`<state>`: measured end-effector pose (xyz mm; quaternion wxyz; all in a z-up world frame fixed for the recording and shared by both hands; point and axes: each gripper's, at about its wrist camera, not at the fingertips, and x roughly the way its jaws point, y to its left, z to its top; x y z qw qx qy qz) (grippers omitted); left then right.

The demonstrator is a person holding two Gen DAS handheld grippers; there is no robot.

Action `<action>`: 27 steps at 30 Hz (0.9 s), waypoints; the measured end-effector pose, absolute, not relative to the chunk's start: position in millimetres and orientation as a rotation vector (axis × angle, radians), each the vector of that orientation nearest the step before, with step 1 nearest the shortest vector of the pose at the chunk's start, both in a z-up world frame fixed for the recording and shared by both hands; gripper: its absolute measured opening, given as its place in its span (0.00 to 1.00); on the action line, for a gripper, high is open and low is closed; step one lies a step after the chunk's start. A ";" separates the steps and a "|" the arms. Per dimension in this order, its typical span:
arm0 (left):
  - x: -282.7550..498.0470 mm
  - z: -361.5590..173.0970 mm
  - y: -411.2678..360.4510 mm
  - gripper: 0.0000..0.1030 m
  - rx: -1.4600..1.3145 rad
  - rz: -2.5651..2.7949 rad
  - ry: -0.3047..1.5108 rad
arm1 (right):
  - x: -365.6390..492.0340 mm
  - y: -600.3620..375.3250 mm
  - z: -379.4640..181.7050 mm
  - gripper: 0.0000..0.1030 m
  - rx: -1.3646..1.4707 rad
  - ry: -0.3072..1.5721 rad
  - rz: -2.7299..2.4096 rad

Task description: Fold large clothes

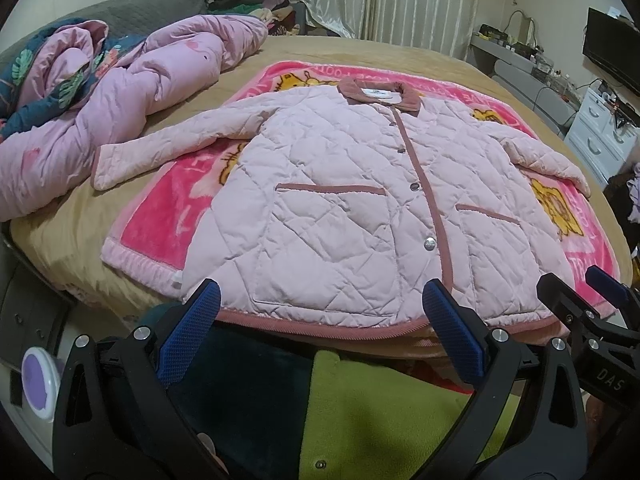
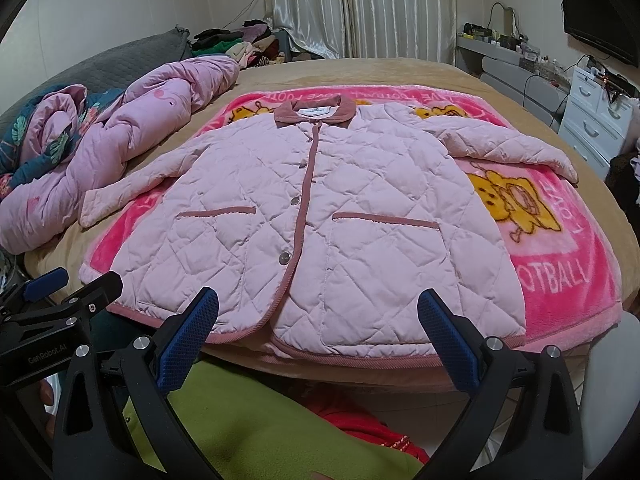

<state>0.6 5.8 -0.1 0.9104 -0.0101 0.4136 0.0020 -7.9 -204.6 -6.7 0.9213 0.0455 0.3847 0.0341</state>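
A pink quilted jacket (image 1: 360, 200) is spread flat on a blanket (image 1: 160, 232) on the bed (image 1: 352, 50) — both grippers, left (image 1: 320, 312) and right (image 2: 318, 314), are held released just before its hem.

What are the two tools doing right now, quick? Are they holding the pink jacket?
Left tool: open, holding nothing, just short of the jacket hem.
Right tool: open, holding nothing, also at the hem.

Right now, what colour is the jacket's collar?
Dusty rose collar on the pale pink jacket; clearest in the right wrist view.
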 end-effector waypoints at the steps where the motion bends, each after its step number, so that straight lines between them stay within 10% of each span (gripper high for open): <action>1: 1.5 -0.4 6.1 0.92 -0.021 0.004 0.855 | -7.8 -204.6 -6.8 0.96 0.094 0.791 0.070; 27: 2.7 -0.7 3.0 0.92 -0.026 -0.004 0.854 | -7.3 -212.1 -4.9 0.96 0.101 0.798 0.068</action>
